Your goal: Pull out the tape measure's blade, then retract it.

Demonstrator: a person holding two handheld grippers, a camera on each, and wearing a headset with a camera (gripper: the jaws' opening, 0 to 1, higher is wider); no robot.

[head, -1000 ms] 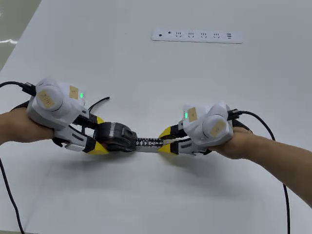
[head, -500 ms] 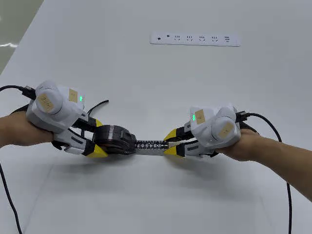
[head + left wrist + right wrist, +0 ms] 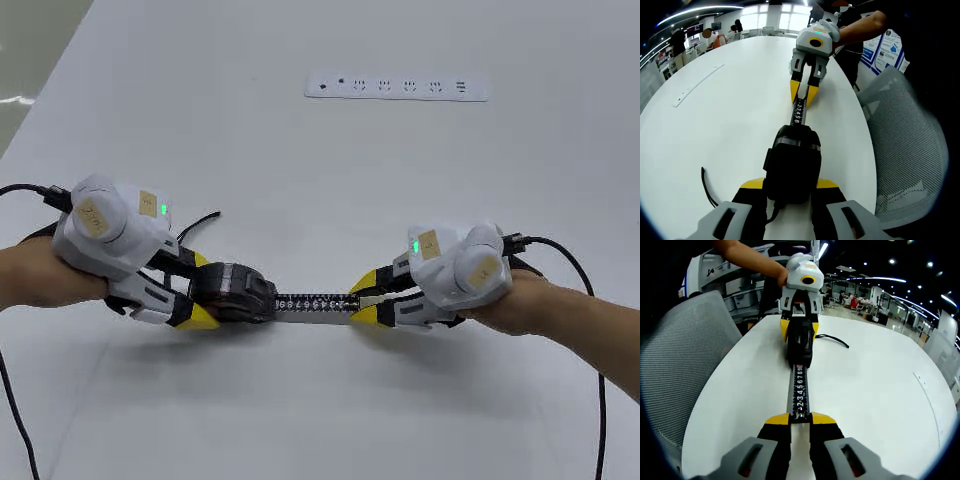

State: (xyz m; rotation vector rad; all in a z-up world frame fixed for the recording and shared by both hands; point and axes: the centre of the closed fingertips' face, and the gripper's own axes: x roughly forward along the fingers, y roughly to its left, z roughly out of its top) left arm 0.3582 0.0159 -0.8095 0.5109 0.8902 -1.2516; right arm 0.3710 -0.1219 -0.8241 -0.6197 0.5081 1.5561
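Currently, in the head view, the black plastic tape measure case (image 3: pixel 235 291) lies low on the white desk (image 3: pixel 300 160), with its numbered steel blade (image 3: pixel 312 303) drawn out to the person's right. The long axis runs left to right across the desk, roughly level. The left gripper (image 3: pixel 200 290) has its yellow-tipped jaws clamped on the case, one on either side. The right gripper (image 3: pixel 362 300) has its jaws nearly together, pinching the blade's far end. A white power strip (image 3: pixel 396 86) lies well apart, at the far side.

In the left gripper view, the case (image 3: pixel 792 162) sits between that gripper's (image 3: pixel 790 183) own jaws, touching both. The blade (image 3: pixel 798 111) points straight away to the right gripper (image 3: pixel 804 92), which nips its end.

In the right gripper view, the blade (image 3: pixel 799 390) runs forward from the narrow gap of the right gripper (image 3: pixel 800 420), numerals up, to the case (image 3: pixel 800 347) held in the left gripper (image 3: pixel 800 335). A grey mesh chair (image 3: pixel 685 340) stands beside the desk.
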